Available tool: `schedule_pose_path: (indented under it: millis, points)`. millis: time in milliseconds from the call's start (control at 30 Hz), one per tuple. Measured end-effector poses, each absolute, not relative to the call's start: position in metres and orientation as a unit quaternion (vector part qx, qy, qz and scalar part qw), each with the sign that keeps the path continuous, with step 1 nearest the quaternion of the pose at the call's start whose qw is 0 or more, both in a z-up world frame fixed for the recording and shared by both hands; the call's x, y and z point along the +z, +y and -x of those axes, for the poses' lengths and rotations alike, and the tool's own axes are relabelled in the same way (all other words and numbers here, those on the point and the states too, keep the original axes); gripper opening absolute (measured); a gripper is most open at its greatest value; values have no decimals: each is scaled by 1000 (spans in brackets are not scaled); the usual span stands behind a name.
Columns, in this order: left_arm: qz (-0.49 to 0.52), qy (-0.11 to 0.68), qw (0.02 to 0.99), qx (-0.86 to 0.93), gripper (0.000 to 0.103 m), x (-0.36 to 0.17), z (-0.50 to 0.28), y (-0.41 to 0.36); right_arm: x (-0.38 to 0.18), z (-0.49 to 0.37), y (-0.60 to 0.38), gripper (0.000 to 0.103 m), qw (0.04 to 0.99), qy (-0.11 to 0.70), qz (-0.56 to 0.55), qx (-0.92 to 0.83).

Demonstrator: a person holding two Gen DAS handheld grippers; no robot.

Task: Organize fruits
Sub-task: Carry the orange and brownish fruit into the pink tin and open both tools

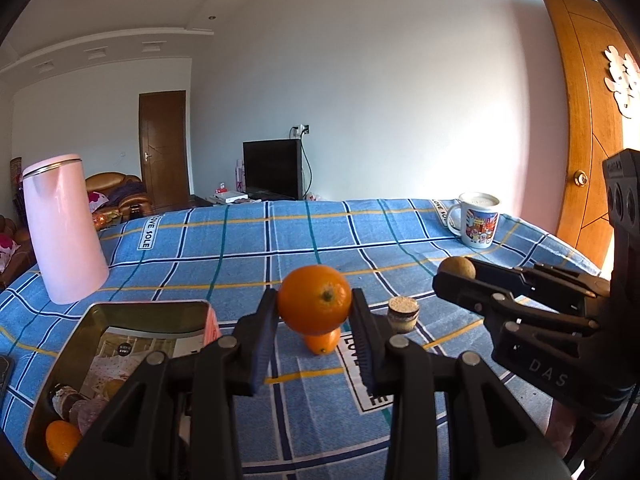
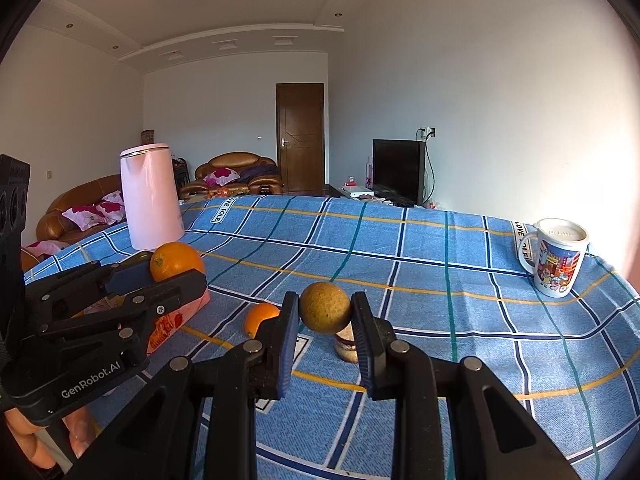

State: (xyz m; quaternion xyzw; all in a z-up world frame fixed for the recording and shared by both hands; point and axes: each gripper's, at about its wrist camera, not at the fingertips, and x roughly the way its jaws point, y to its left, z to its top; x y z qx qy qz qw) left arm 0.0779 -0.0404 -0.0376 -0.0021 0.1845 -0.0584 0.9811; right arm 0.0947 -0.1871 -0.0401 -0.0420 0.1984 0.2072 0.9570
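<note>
Over blue plaid tablecloth [image 1: 240, 256], gripped fruit.

Open blue checked cloth [image 2: 460, 264] across middle and far stretch, bare between pink kettle [image 2: 150, 196] at far left and mug [image 2: 558, 258] at far right. Near centre crowded: small orange [image 1: 322, 342] and cork-topped jar [image 1: 403, 314] on cloth just beside each other, below loaded left gripper [image 1: 315, 306] and right gripper [image 2: 326, 309]. Tin box [image 1: 132, 344] blocking near left, part filled. Narrow gap between the two grippers.
</note>
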Motion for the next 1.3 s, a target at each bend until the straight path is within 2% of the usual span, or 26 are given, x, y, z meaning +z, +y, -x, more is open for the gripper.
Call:
schedule_pose_path:
  millis: [567, 800, 1067, 1133, 1200, 1267, 1300]
  points:
    - [79, 219, 971, 48, 37, -43, -70, 98, -44, -91, -64, 28, 911, 232, 87, 330]
    - [88, 255, 962, 52, 37, -51, -84, 118, -56, -87, -18, 28, 891, 247, 131, 358]
    - [80, 262, 959, 70, 37, -53, -86, 128, -72, -98, 7, 28, 869, 297, 153, 365]
    - [81, 259, 960, 69, 43, -51, -85, 128, -75, -99, 10, 29, 864, 309, 157, 366]
    - [82, 254, 961, 69, 53, -48, -83, 125, -73, -97, 6, 37, 864, 306, 152, 369]
    - [81, 243, 964, 68, 66, -43, -79, 119, -67, -93, -2, 52, 867, 298, 148, 371]
    - [79, 239, 966, 65, 68, -40, -78, 115, -64, -90, -8, 55, 870, 292, 150, 367]
